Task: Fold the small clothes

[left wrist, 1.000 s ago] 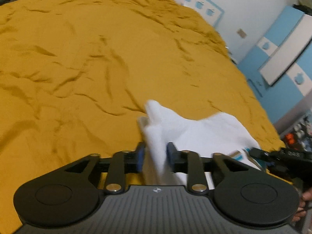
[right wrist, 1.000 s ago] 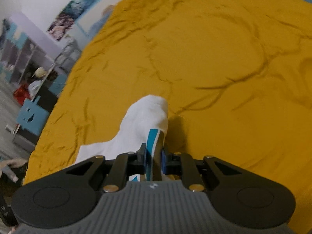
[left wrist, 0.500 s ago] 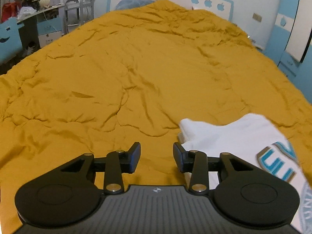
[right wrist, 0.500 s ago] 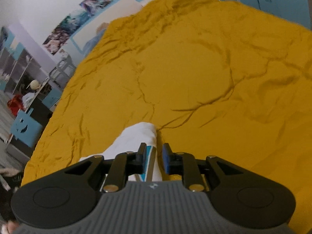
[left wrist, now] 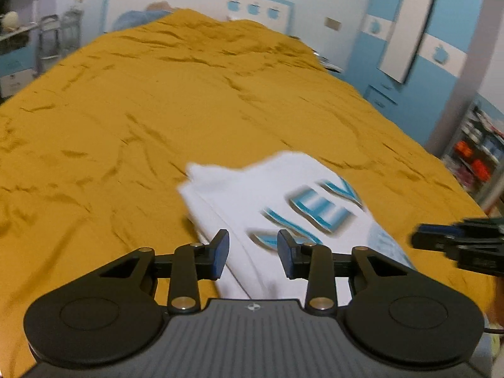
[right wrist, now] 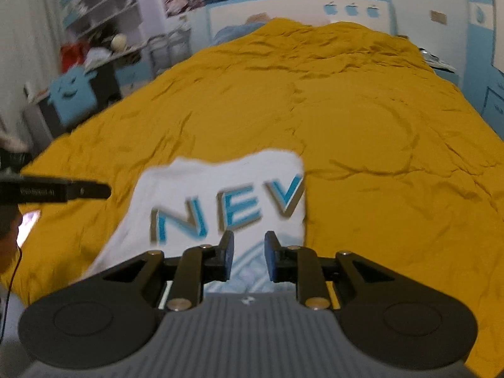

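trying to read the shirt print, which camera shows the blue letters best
The right wrist view: the blue letters face it nearly upright on the white shirt, reading NEV. In the left wrist view they are slanted, more blurred, and partly behind the left gripper.

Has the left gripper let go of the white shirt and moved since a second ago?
Yes. The left gripper now hangs open above the white shirt, which lies flat on the yellow bedspread; it has pulled back and tilted up, showing the headboard.

Left gripper hovers low over the white shirt, jaws spread, gripping nothing; right gripper hovers over its near edge, jaws parted, empty.
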`<control>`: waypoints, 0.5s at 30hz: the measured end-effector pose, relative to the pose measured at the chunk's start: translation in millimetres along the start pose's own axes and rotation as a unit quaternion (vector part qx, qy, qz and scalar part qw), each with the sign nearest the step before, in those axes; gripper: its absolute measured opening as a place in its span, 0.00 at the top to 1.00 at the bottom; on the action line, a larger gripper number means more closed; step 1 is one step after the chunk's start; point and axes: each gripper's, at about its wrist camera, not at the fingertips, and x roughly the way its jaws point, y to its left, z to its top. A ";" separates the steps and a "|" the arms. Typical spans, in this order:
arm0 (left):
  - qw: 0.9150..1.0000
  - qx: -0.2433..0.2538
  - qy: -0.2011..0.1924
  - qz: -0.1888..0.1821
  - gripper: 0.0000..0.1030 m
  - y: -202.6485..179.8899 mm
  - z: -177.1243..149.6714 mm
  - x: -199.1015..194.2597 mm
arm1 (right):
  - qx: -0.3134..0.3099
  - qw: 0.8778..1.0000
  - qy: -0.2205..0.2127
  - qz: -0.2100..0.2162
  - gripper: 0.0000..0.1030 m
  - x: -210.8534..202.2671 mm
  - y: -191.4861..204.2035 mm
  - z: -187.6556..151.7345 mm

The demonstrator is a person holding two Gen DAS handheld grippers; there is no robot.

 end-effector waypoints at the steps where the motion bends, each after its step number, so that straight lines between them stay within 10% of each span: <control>1: 1.000 0.002 0.003 -0.006 0.63 -3.9 -7.9 -1.3 | -0.006 1.000 0.004 -0.003 0.83 -1.1 4.5 -6.2; 15: 0.987 0.103 0.104 0.059 0.72 -36.7 -76.2 43.1 | 0.005 0.996 0.094 -0.006 0.82 37.0 -1.8 -94.3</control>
